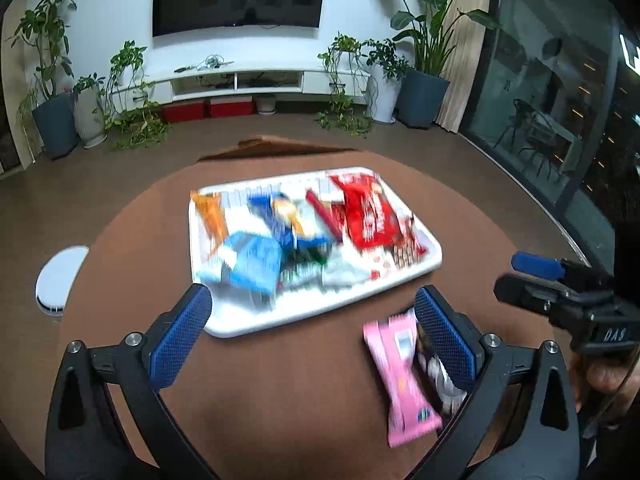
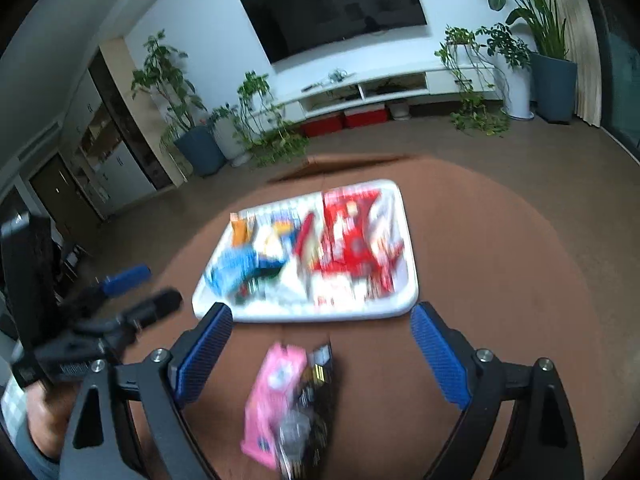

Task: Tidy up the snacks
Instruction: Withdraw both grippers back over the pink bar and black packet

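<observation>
A white tray (image 1: 224, 322) on the round brown table holds several snack packets: red (image 1: 370, 212), blue (image 1: 250, 266) and orange (image 1: 210, 214) ones. It also shows in the right wrist view (image 2: 412, 280). A pink packet (image 1: 396, 372) and a dark packet (image 1: 434, 368) lie on the table in front of the tray, also in the right wrist view, pink (image 2: 274, 392) and dark (image 2: 316, 392). My left gripper (image 1: 314, 336) is open and empty above the table; its right finger is beside the dark packet. My right gripper (image 2: 322, 350) is open and empty, over the two loose packets.
The brown table (image 1: 288, 380) ends at a curved edge. A white round object (image 1: 60, 274) sits on the floor to the left. A TV wall, low cabinet and potted plants stand behind. The other gripper shows at the right edge (image 1: 560, 292) and the left edge (image 2: 120, 300).
</observation>
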{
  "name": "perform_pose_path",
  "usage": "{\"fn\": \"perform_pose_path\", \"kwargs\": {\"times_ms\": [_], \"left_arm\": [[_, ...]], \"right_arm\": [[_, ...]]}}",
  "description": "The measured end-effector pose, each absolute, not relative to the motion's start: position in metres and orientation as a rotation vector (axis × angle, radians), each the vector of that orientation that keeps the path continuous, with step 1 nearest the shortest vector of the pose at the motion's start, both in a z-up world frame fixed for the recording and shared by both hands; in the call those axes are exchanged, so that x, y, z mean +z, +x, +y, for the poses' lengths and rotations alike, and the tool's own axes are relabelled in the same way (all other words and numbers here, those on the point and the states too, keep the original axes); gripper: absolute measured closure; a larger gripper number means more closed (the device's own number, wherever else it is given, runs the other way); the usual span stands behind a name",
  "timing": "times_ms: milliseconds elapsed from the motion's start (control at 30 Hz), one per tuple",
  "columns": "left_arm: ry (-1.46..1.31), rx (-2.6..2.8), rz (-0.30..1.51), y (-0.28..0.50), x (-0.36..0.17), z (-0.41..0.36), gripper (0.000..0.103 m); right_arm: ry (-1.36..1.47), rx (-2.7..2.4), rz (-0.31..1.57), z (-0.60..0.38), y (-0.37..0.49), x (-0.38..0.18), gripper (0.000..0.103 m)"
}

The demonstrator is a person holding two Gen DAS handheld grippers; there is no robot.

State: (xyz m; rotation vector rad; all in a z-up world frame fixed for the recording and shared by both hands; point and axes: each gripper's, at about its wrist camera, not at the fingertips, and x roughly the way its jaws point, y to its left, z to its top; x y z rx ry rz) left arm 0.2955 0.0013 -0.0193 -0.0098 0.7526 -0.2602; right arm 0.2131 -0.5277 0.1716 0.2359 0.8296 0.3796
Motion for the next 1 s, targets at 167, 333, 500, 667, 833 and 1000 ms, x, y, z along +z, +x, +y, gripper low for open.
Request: {"fn": "perform_pose_path", "kwargs": {"times_ms": [167, 333, 500, 667, 833, 1000], "left_arm": [[-0.007, -0.242, 0.806, 0.262, -0.048, 0.005, 0.000], [-0.050, -0.238, 0.855, 0.237, -0.075, 0.012, 0.000], [-0.037, -0.236, 0.879, 0.218, -0.086, 0.010, 0.000], [-0.029, -0.236, 0.886, 0.211, -0.086, 0.010, 0.000], [-0.035, -0.234, 0.884, 0.212, -0.082, 0.012, 0.000], [-0.041, -0.227, 0.884, 0.213, -0.082, 0.016, 0.000]], "right_arm": [[0.258, 0.352, 0.863, -0.534, 0.169, 0.149, 0.010], [0.229, 0.355, 0.897, -0.525, 0.151, 0.135, 0.010], [0.180, 0.354, 0.932, -0.508, 0.151, 0.124, 0.010], [0.116, 0.352, 0.953, -0.493, 0.161, 0.122, 0.017], [0.060, 0.329, 0.978, -0.484, 0.171, 0.117, 0.026], [0.027, 0.308, 1.019, -0.481, 0.178, 0.108, 0.030]]}}
